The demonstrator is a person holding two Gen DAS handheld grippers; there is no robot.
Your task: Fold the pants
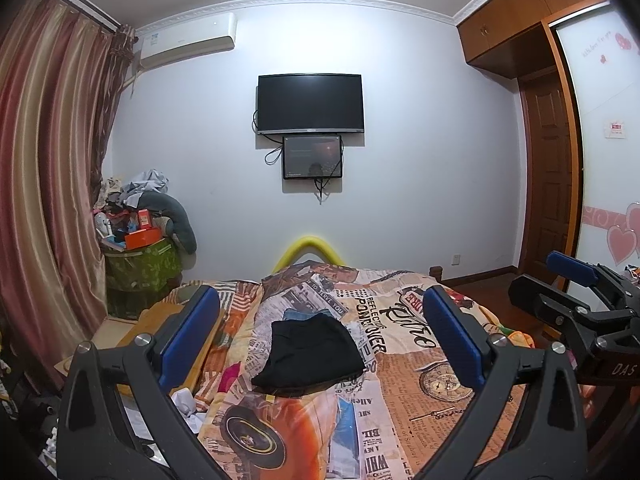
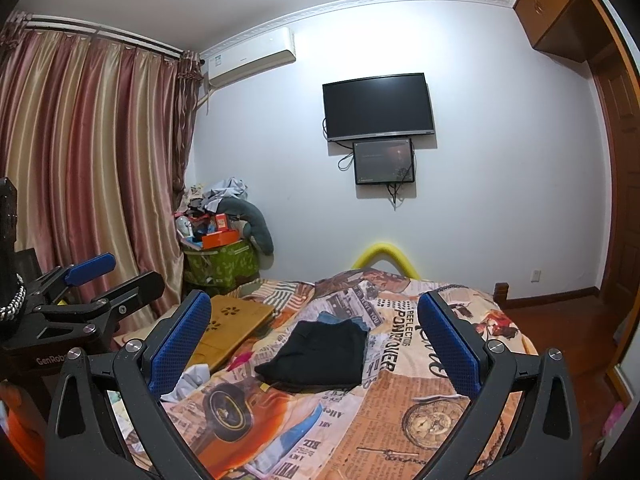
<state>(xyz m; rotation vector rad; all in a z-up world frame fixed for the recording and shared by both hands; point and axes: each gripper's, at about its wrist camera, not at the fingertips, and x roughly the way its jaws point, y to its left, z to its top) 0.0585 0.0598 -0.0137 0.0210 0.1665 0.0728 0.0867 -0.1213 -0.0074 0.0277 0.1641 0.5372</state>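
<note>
Black pants (image 1: 310,352) lie folded into a compact stack on the patterned bedspread (image 1: 404,380), over a bit of blue denim (image 1: 304,314). They also show in the right wrist view (image 2: 320,354). My left gripper (image 1: 320,336) is open and empty, held above the bed with the pants between its blue pads. My right gripper (image 2: 316,344) is open and empty too, likewise raised above the pants. Each gripper shows at the edge of the other's view, the right one (image 1: 576,280) and the left one (image 2: 96,276).
A wooden lap tray (image 2: 232,328) lies on the bed's left side by loose white cloth (image 2: 192,380). A green bin piled with clutter (image 2: 220,252) stands by the curtain (image 2: 88,184). A TV (image 1: 310,102) hangs on the far wall. A wardrobe (image 1: 592,128) stands at right.
</note>
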